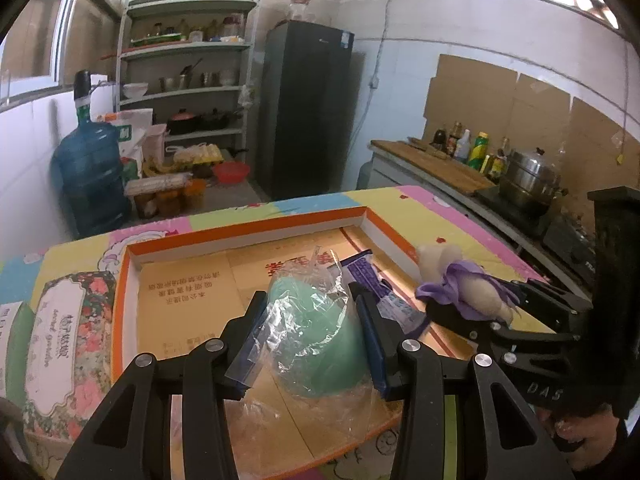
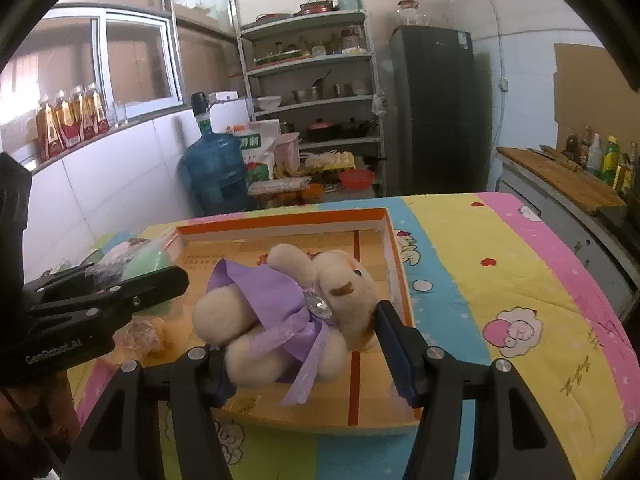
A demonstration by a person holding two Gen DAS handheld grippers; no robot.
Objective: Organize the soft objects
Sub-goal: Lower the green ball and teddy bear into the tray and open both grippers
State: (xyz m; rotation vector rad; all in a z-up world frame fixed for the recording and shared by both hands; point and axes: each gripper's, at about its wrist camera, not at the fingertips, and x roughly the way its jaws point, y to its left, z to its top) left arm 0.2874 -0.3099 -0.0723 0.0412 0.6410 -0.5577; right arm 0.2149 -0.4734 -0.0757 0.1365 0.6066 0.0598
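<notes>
My left gripper (image 1: 308, 300) is shut on a soft mint-green object in a clear plastic bag (image 1: 320, 344) and holds it over a shallow orange-rimmed cardboard box (image 1: 248, 236). A purple-blue packet (image 1: 368, 276) lies in the box just beyond it. My right gripper (image 2: 300, 336) is shut on a cream plush bear in a purple dress (image 2: 288, 312) over the same box (image 2: 288, 216). In the left wrist view the bear (image 1: 476, 296) hangs at the right. In the right wrist view the left gripper (image 2: 152, 280) and its green bagged object (image 2: 146, 264) are at the left.
The box sits on a colourful cartoon tablecloth (image 2: 500, 280). A flowered tin (image 1: 68, 320) stands left of the box. A crinkled wrapper (image 2: 140, 336) lies by the box's near left. Beyond are a counter with a steel pot (image 1: 528, 180), a water jug (image 1: 88, 168) and shelves.
</notes>
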